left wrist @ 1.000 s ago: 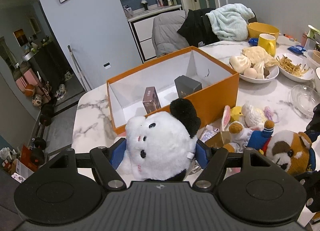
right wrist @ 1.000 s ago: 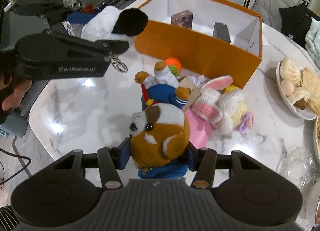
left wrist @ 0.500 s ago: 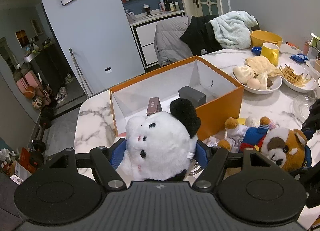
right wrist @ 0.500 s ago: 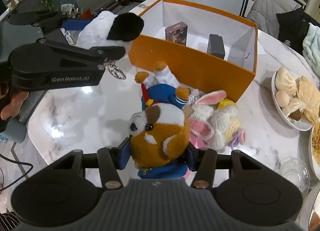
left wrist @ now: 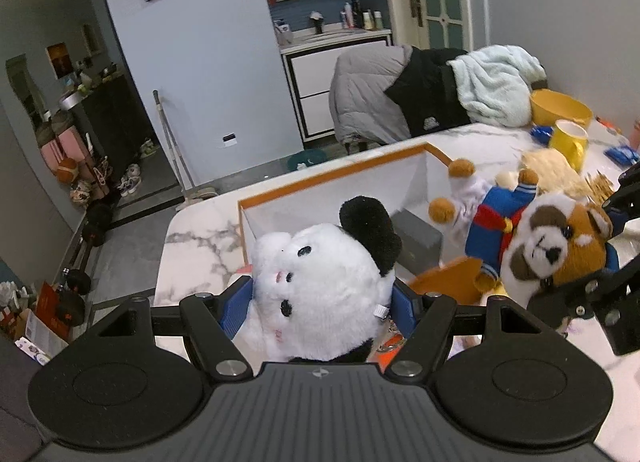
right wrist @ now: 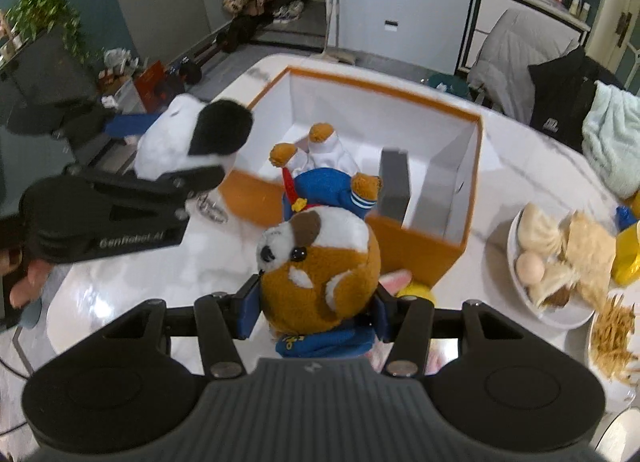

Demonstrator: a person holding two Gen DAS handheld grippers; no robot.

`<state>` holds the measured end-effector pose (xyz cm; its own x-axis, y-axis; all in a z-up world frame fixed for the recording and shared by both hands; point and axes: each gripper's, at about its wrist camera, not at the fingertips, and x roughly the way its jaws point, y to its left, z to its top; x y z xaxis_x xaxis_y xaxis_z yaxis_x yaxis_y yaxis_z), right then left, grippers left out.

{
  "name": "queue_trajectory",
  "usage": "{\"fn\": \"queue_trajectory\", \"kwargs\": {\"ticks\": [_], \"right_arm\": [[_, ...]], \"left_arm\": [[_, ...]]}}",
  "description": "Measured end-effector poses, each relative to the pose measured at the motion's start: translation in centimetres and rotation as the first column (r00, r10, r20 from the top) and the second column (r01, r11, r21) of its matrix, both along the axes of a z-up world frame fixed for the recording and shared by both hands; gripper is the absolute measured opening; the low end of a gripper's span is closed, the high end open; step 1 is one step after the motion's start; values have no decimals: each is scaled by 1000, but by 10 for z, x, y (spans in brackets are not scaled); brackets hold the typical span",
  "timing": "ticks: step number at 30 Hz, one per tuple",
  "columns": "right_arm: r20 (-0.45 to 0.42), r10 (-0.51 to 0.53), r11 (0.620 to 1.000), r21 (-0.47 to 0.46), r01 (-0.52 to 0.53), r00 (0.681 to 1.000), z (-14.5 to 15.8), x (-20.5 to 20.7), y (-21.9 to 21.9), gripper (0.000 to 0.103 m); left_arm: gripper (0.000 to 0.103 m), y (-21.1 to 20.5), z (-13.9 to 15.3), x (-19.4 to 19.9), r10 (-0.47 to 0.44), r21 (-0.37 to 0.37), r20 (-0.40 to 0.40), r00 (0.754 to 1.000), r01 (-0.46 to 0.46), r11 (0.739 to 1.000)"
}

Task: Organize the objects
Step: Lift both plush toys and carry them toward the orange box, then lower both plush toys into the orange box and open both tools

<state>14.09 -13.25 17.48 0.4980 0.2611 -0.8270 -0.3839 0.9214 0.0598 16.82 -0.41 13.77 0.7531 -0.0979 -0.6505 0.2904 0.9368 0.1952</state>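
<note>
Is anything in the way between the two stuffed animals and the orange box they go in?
Nothing visible blocks them. The left gripper holds the white plush and the right gripper holds the brown plush, both right at the open orange box. Inside, a grey box stands at one side; the rest looks free.

black hand-held gripper (left wrist: 323, 307), blue pads (left wrist: 236, 308), silver screws.

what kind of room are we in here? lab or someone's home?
Looks like a home dining area: a marble table with plates of food, coats draped over chairs, and shoes by a hallway. Not a lab.
</note>
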Motion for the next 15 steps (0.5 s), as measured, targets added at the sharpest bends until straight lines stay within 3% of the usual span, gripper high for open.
{"fn": "queue_trajectory", "kwargs": {"ticks": [8, 15], "right_arm": [[45, -59, 998, 17, 58, 997, 13, 61, -3, 56], [22, -137, 987, 91, 134, 990, -9, 120, -8, 56]], "left_arm": [[82, 10, 11, 50, 76, -40, 7, 997, -76, 996], [82, 11, -16, 95, 115, -71, -73, 991, -120, 990]]}}
